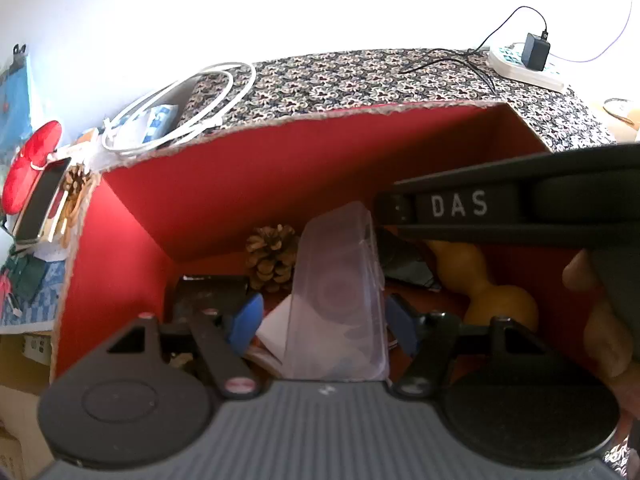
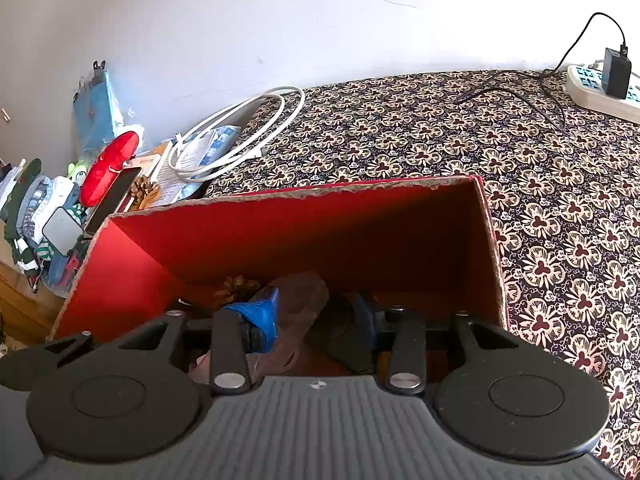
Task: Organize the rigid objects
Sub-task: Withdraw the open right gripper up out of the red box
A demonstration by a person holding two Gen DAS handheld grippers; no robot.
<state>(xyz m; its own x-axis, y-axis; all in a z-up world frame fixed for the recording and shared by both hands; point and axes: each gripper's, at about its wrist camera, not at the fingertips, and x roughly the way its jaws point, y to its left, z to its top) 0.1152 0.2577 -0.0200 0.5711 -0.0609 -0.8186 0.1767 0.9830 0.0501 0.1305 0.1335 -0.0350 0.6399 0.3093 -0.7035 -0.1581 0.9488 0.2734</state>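
A red cardboard box [image 1: 240,196] stands on the patterned table. Inside it lie a pine cone [image 1: 272,256], a yellow gourd-shaped object [image 1: 492,292], a dark flat item [image 1: 208,292] and a clear plastic case [image 1: 340,300]. My left gripper [image 1: 324,320] is down inside the box, open, its blue pads on either side of the clear case with gaps showing. My right gripper [image 2: 316,316] is open over the box [image 2: 280,232], above the clear case [image 2: 300,304] and pine cone [image 2: 236,284]. The right tool crosses the left wrist view [image 1: 500,204].
A coiled white cable [image 2: 240,136], a phone [image 2: 116,196], a red pouch [image 2: 108,168], a second pine cone [image 2: 144,190] and clutter lie left of the box. A power strip with a black adapter [image 2: 612,80] sits at the far right on the patterned cloth [image 2: 480,140].
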